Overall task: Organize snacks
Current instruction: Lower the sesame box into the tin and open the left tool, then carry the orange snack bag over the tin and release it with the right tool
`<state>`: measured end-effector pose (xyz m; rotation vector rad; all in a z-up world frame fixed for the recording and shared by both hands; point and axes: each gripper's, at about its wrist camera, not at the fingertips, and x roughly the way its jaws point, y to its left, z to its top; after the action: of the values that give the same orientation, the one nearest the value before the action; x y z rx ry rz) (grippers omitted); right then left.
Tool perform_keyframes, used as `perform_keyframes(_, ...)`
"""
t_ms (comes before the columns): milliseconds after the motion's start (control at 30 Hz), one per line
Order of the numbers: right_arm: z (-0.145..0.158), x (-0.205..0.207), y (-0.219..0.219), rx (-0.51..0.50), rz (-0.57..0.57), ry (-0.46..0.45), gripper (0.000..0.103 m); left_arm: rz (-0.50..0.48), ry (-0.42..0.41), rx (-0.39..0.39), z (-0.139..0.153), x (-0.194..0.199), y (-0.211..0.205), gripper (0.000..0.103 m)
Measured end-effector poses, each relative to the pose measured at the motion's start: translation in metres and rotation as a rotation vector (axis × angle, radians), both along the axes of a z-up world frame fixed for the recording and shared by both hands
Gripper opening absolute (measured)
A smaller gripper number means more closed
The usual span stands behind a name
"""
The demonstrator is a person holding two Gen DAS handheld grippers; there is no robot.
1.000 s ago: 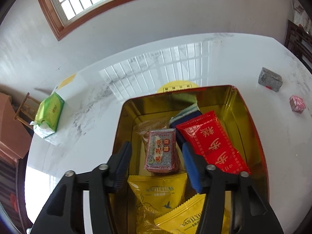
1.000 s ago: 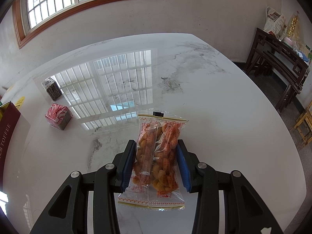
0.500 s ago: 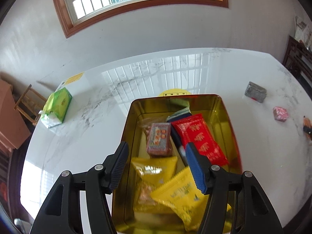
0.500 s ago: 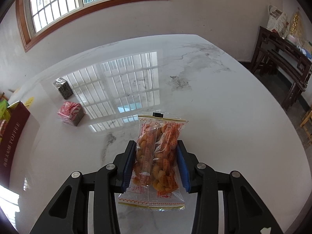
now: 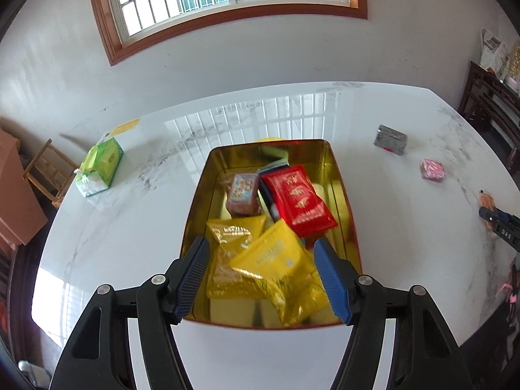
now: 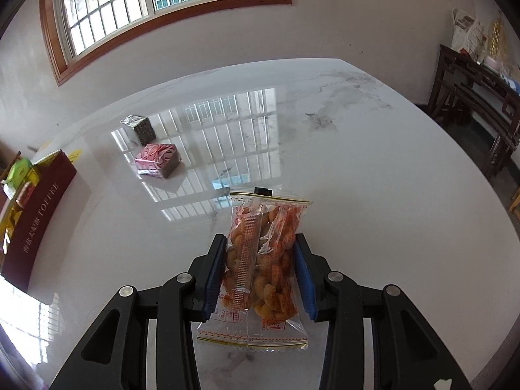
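The right gripper [image 6: 259, 273] held a clear packet of orange crackers [image 6: 261, 260] across its middle above the worktop [image 6: 373, 178]; light, crinkly and crushable, it wanted gentle pressure. The left gripper [image 5: 264, 279], jaws opening and empty, hung over the gold tin [image 5: 338, 175] of snacks.

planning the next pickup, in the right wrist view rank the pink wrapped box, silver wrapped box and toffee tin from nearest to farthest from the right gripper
1. pink wrapped box, ahead, to the left.
2. silver wrapped box, just behind the pink one.
3. toffee tin, at the far left edge; its rank against the silver box is too close to call.
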<state>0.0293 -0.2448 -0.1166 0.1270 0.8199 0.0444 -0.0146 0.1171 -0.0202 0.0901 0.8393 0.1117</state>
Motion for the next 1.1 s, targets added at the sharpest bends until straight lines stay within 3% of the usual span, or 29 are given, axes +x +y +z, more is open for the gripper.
perform_keyframes(267, 0.033, -0.012, 0.025, 0.024, 0.075, -0.068, 0.038, -0.006, -0.005, -0.014, 0.004, -0.012, -0.004, 0.068)
perform_keyframes(700, 0.092, -0.028, 0.124, 0.137, 0.338, -0.149, 0.038, 0.023, 0.026, -0.044, -0.008, -0.031, 0.011, 0.068)
perform_keyframes(1100, 0.099, -0.021, 0.226, 0.166, 0.549, -0.105, 0.038, 0.088, 0.049, -0.093, -0.019, -0.053, 0.044, 0.068)
